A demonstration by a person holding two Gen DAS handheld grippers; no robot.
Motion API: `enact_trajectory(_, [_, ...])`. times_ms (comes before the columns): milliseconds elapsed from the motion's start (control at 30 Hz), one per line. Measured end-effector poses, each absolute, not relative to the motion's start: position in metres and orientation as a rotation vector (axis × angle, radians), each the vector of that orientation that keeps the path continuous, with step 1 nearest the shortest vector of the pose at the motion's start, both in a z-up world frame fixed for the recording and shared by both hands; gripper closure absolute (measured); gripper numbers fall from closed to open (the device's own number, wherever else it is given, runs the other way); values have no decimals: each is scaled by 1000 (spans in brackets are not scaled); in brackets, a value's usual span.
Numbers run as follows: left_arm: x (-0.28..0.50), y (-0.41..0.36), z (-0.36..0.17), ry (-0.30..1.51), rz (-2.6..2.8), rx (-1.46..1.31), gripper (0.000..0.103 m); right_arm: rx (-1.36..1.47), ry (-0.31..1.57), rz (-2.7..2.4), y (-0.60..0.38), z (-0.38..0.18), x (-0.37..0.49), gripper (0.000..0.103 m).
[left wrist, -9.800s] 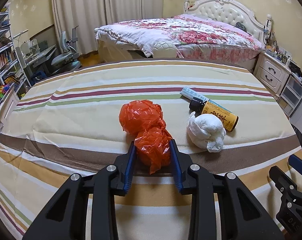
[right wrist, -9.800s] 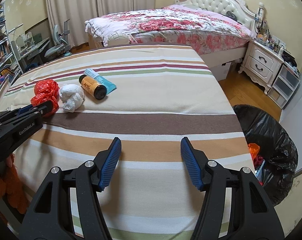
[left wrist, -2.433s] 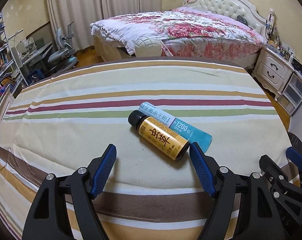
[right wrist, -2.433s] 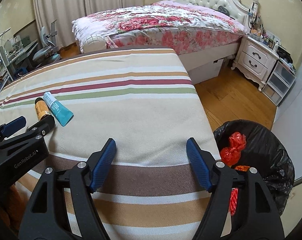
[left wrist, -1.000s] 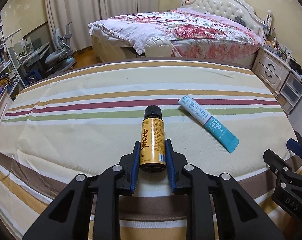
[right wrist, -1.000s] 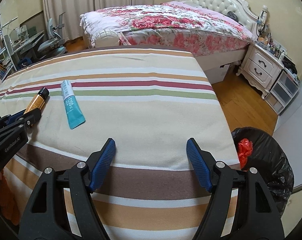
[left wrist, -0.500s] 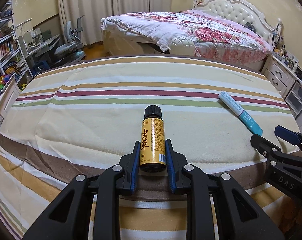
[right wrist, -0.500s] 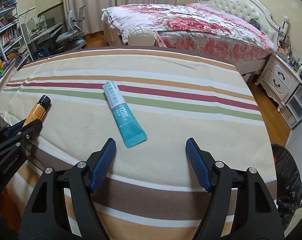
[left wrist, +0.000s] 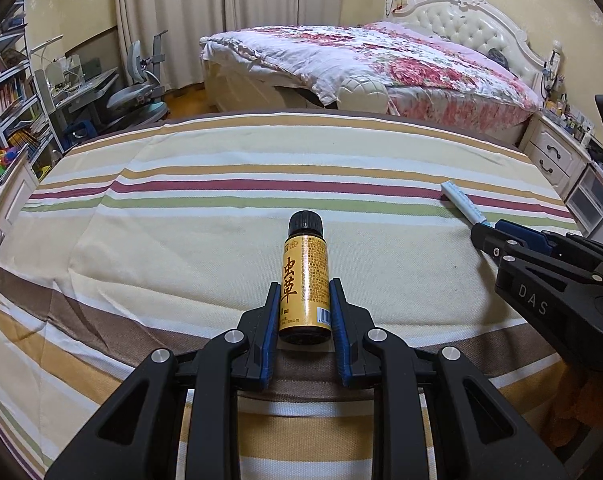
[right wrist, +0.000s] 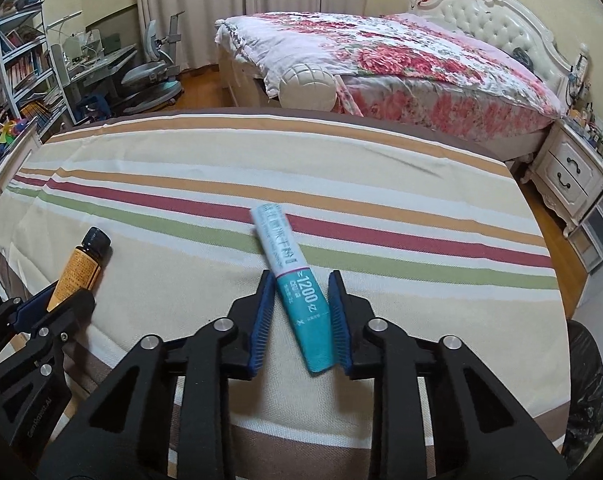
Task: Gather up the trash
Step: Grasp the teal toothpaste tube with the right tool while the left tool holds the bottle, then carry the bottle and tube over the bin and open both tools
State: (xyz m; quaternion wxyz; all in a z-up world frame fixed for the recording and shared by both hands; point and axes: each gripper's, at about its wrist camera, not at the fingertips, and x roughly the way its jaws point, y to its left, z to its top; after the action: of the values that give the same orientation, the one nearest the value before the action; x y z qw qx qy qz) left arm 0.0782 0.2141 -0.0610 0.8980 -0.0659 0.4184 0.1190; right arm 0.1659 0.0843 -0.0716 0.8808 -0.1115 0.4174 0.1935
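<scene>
My left gripper (left wrist: 304, 296) is shut on a small yellow bottle (left wrist: 304, 280) with a black cap, held by its base over the striped cloth. The bottle also shows at the left of the right wrist view (right wrist: 79, 266). My right gripper (right wrist: 301, 284) has its jaws around a white-and-teal sachet (right wrist: 295, 280) lying on the cloth. The right pad is at the sachet's edge and a gap shows at the left pad. In the left wrist view the sachet's white end (left wrist: 459, 202) shows beyond the right gripper's body.
The striped cloth (right wrist: 381, 208) covers a table. A black trash bag (right wrist: 585, 400) stands on the floor at the right. A floral bed (left wrist: 381, 64), a nightstand (right wrist: 573, 176) and a desk with a chair (left wrist: 137, 96) lie beyond.
My right gripper has moved forward over the sachet and narrowed its jaws around it. My left gripper keeps its hold on the bottle and has shifted a little left.
</scene>
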Motion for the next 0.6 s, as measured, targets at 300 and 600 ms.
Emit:
enact_trajectory(300, [69,210,-57,853,232,-141,78,-206,875,411,73,-70,142,87])
enact_trajectory(600, [54,186,-52,836,191,-132,78,-163,860,395,42,-63,108,87])
